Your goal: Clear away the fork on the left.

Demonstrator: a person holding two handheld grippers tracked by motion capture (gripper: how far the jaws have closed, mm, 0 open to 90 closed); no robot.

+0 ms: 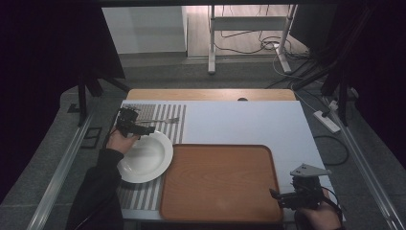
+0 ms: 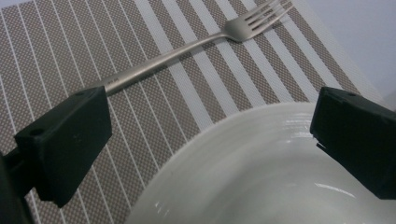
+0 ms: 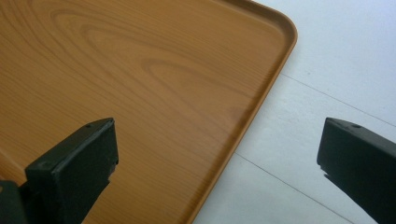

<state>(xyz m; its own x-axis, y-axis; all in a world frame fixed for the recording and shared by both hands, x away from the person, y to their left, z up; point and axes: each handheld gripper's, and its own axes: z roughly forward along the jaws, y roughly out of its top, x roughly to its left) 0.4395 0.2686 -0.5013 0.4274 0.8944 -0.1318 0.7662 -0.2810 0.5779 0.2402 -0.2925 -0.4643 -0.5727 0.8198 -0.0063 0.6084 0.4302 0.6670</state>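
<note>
The left gripper (image 1: 139,129) hovers at the far rim of the white plate (image 1: 146,158), its jaws wide apart with nothing between them; in the left gripper view one jaw hangs over the striped placemat (image 2: 154,102) and the other over the plate's (image 2: 261,168) bowl, so the rim runs between them. The fork (image 2: 187,51) lies on the placemat just beyond the plate, handle toward the gripper.

The step looks like taking hold of the plate by its rim — so bring one jaw under the lip and one inside it, then close squarely; a slanted bite on glazed ware would likely slip. Keep clear of the fork handle.

The right gripper (image 1: 287,196) waits, jaws likewise apart and empty, at the near right corner of the wooden tray (image 1: 220,182), which sits on the surface (image 1: 239,120) touching the plate's side.
</note>
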